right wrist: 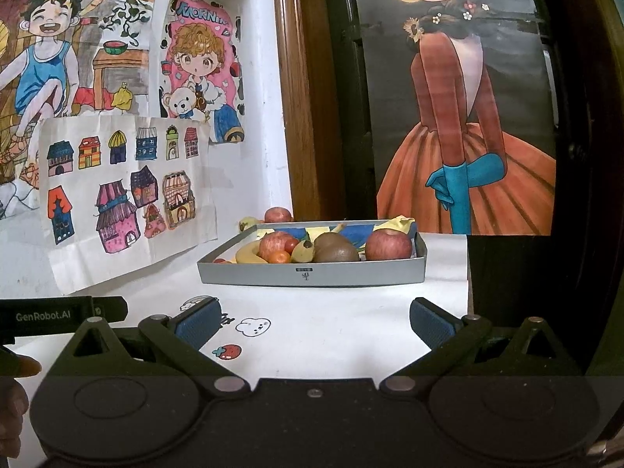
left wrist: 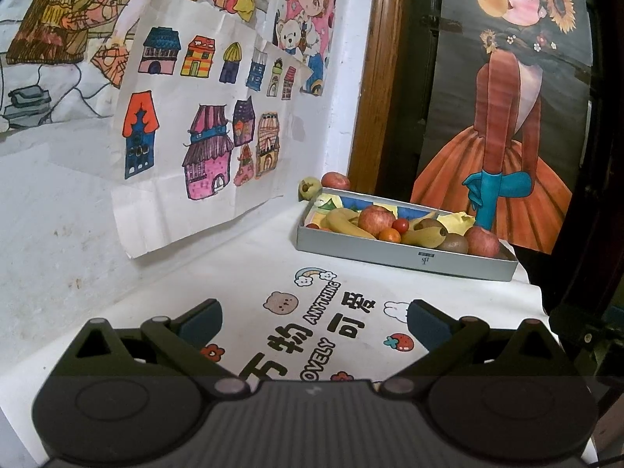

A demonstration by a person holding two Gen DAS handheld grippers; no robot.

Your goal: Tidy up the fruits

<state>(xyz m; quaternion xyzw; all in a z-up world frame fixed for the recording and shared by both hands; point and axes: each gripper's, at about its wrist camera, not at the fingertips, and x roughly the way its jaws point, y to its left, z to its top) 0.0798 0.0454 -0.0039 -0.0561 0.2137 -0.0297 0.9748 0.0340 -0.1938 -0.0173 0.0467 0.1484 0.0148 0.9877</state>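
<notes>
A shallow grey box (left wrist: 405, 259) (right wrist: 312, 275) stands at the back of the white table and holds fruit: red apples (left wrist: 376, 220) (right wrist: 388, 245), bananas (left wrist: 343, 224) (right wrist: 249, 255), brown kiwis (left wrist: 452, 242) (right wrist: 335, 251) and small tomatoes (left wrist: 400, 226) (right wrist: 290, 245). Behind the box, against the wall, lie a red apple (left wrist: 335, 180) (right wrist: 277, 214) and a yellow-green fruit (left wrist: 309, 188) (right wrist: 247, 223). My left gripper (left wrist: 314, 318) is open and empty, well short of the box. My right gripper (right wrist: 314, 318) is also open and empty, facing the box's long side.
A printed white cloth (left wrist: 323, 323) covers the table. Paper drawings (left wrist: 202, 132) hang on the white wall at left. A wooden frame (right wrist: 304, 97) and a dark poster (right wrist: 464, 117) stand behind the box. The left gripper's body (right wrist: 62, 314) and a hand (right wrist: 19, 368) show at the right view's left edge.
</notes>
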